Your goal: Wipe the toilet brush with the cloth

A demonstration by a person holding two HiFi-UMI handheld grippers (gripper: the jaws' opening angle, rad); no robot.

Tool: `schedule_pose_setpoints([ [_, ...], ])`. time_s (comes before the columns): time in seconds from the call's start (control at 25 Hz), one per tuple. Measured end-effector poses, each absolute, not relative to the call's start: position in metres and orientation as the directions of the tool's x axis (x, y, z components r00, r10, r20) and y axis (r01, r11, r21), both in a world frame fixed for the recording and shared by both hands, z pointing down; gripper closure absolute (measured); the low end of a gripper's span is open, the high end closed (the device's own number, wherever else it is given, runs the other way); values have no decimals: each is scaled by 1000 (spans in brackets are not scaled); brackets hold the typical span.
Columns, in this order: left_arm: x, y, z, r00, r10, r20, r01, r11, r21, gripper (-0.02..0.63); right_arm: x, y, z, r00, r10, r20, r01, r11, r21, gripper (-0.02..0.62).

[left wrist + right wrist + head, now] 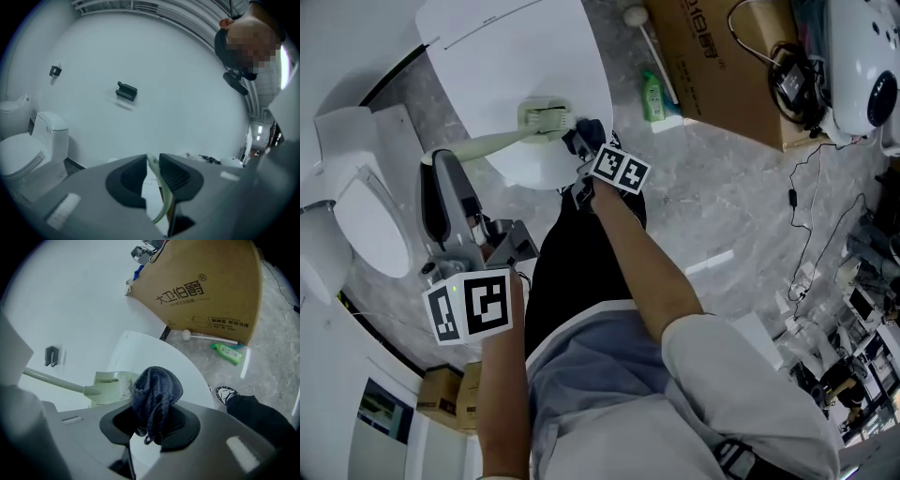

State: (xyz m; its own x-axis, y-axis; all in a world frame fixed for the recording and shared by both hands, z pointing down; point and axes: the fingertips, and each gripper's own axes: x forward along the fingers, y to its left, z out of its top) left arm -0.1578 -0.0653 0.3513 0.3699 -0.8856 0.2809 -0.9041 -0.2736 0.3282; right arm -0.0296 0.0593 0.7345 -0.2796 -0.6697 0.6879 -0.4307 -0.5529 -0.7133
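The pale green toilet brush lies level over a white tabletop (534, 47), its flat head (546, 117) to the right and its handle (483, 144) running left. My left gripper (441, 167) is shut on the handle's end; in the left gripper view the thin green handle (164, 206) sits pinched between the jaws of that gripper (151, 165). My right gripper (581, 141) is shut on a bunched dark blue-grey cloth (156, 390), which is right beside the brush head (110, 385). I cannot tell whether cloth and head touch.
A white toilet (356, 216) stands at the left. Beyond the table on the grey marble floor are a large cardboard box (722, 56), a green bottle (653, 97) and a white stick with a ball end (642, 28). Cables and a white appliance (862, 66) crowd the right.
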Motion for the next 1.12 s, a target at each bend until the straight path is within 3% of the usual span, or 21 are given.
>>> schedule_pose_setpoints([
  [0.64, -156, -64, 352, 434, -858, 274, -882, -344, 321, 606, -79, 66, 733, -200, -745, 637, -88, -634, -769, 502],
  [1.12, -154, -65, 352, 456, -848, 272, -875, -370, 313, 606, -110, 54, 730, -167, -811, 561, 192, -584, -788, 503],
])
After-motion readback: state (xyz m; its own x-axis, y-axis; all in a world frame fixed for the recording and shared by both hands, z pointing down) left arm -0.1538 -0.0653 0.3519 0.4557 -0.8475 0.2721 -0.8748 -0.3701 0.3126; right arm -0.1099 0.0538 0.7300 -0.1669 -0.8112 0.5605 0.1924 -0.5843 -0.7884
